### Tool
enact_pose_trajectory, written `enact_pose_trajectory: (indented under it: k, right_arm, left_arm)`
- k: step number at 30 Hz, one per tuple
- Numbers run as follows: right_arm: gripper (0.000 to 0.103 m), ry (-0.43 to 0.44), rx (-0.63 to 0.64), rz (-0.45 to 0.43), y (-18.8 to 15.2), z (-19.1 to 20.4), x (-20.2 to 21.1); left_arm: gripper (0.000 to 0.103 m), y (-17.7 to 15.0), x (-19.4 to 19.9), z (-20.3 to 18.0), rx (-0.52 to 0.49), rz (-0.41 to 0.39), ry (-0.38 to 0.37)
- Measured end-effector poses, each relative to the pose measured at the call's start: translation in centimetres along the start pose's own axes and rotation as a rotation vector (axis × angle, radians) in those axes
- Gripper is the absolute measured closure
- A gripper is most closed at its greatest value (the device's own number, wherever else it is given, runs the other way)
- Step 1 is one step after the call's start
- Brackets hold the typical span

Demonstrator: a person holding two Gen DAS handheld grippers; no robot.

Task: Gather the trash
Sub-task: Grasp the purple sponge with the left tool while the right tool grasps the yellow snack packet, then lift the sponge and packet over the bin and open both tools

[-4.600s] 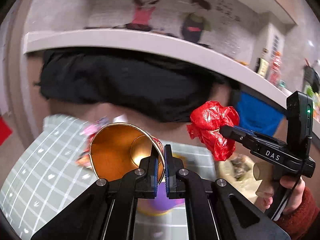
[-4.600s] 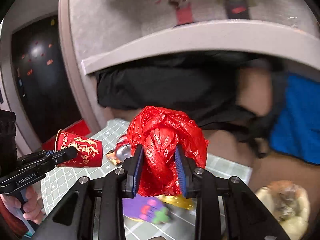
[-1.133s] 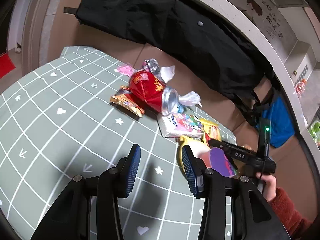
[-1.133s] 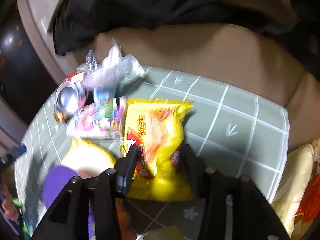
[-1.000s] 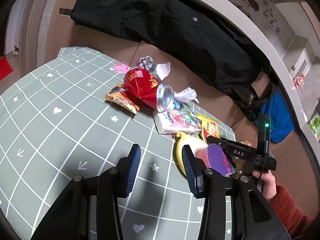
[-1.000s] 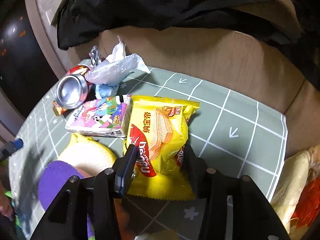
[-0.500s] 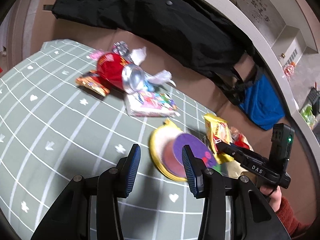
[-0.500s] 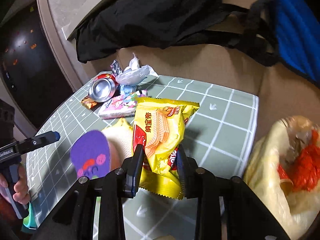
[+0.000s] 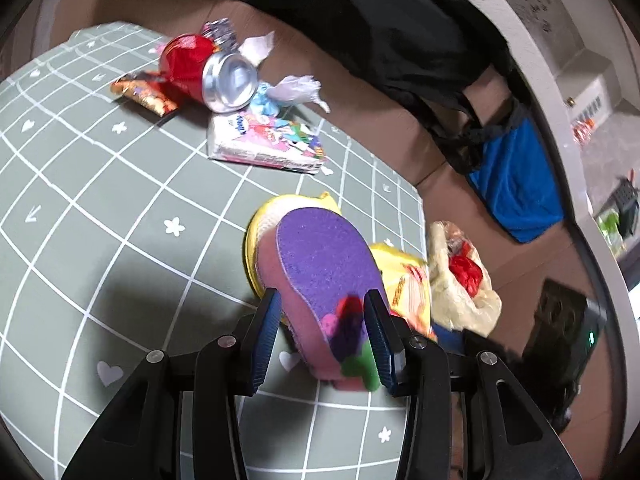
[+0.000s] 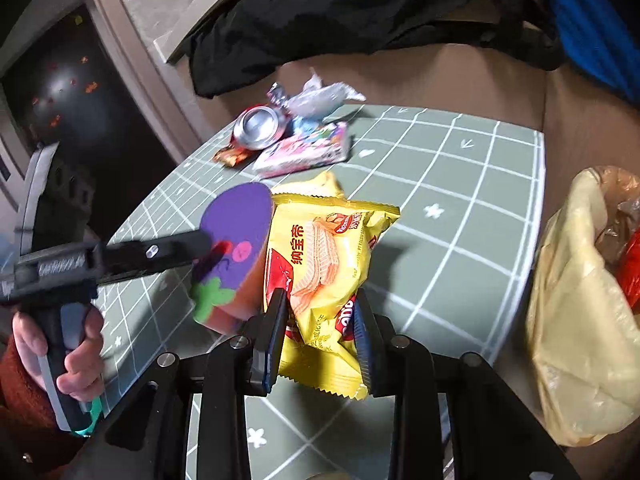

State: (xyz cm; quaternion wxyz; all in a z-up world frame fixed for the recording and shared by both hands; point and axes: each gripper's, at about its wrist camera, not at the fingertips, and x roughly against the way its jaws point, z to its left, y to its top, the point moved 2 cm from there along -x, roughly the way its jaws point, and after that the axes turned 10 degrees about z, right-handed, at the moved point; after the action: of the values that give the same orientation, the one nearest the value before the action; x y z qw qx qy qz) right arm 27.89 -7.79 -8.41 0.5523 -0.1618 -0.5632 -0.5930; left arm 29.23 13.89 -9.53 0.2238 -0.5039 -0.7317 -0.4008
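My left gripper is shut on a purple-soled pink slipper, held above the green grid mat; the slipper also shows in the right wrist view. My right gripper is shut on a yellow wafer packet, lifted off the mat beside the slipper. The yellowish trash bag stands open at the mat's right edge with red plastic inside.
At the mat's far side lie a red can, a pink snack box, an orange wrapper and crumpled clear wrappers. A yellow slipper lies under the held one. Black clothing and cardboard stand behind.
My left gripper moved in and closed on the purple-soled slipper. My right gripper, holding the yellow packet, lifted it further and drew toward the trash bag side.
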Motion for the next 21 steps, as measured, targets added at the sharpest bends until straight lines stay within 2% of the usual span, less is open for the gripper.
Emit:
enact_pose_trajectory:
  k: [6,11,18,20,21]
  right_arm:
    - [0.074,0.027,-0.017,-0.006,-0.3,0.8,-0.7]
    - [0.074,0.014,-0.016,-0.007,-0.5,0.9,-0.8]
    - [0.073,0.024,-0.038,-0.008,-0.9,0.3,-0.7]
    - [0.074,0.023,-0.035,-0.012,-0.9,0.4,-0.6]
    - [0.074,0.019,-0.033,-0.017,-1.0,0.4,-0.6]
  left_arm:
    - [0.056,0.4,-0.4,0.8,0.075,-0.003,0.017]
    - [0.049,0.2,-1.1,1.2,0.122,0.019,0.005]
    - [0.048,0.3,-2.1,0.7,0.184,0.090,-0.040]
    - [0.048,0.4,-2.1,0.2,0.167,0.092,-0.028]
    - [0.052,0.5,-1.9,0.0,0.148,0.083,-0.018]
